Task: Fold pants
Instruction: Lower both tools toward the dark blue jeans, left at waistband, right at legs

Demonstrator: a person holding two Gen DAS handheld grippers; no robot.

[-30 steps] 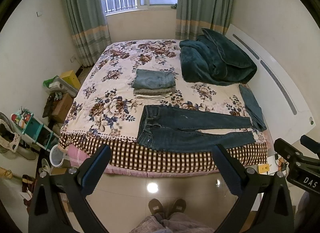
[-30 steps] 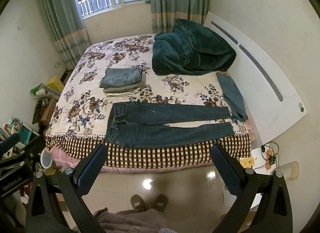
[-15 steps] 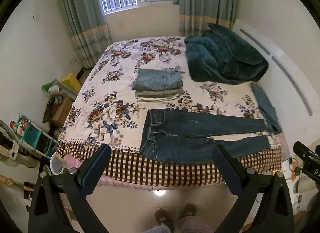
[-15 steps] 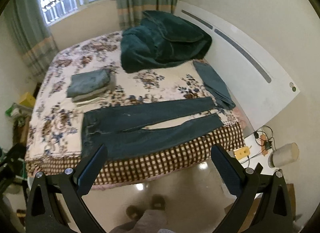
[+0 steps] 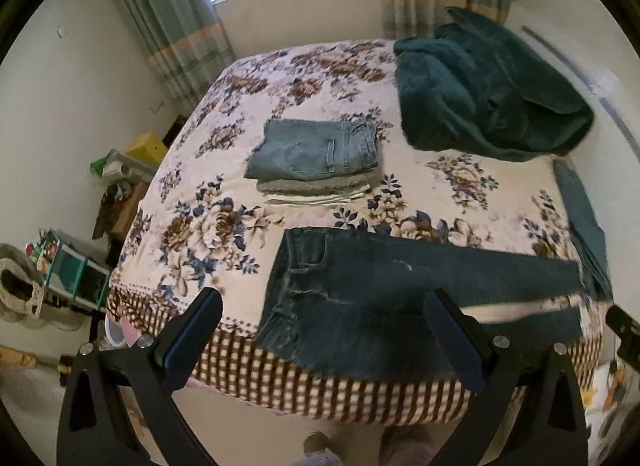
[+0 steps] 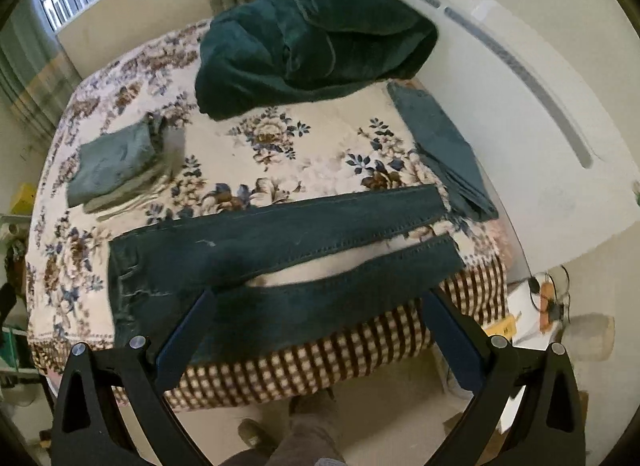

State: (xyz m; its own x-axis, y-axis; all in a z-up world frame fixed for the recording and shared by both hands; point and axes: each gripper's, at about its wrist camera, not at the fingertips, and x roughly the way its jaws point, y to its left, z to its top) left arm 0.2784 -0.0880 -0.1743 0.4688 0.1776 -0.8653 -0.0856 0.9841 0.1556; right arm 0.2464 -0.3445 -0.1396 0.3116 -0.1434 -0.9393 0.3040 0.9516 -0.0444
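Note:
Dark blue jeans [image 5: 360,298] [image 6: 248,262] lie flat along the near edge of the bed, waistband to the left, both legs stretched right and slightly apart. My left gripper [image 5: 326,338] is open and hovers in front of the waistband and hip area, holding nothing. My right gripper [image 6: 320,334] is open too, in front of the near leg, empty. A stack of folded pants [image 5: 316,157] [image 6: 116,163], light blue jeans on top, rests further back on the floral bedspread [image 5: 208,225] [image 6: 320,153].
A dark green blanket [image 5: 488,85] [image 6: 312,37] is heaped near the white headboard [image 6: 532,97]. Another dark garment [image 5: 584,225] [image 6: 444,145] lies along the bed's right edge. Boxes and shelves [image 5: 64,266] crowd the floor at left. A person's feet [image 6: 280,438] stand below.
Both grippers have moved closer to the bed, so the jeans fill more of each view. The right view has swung toward the jeans' legs. Nothing on the bed has shifted.

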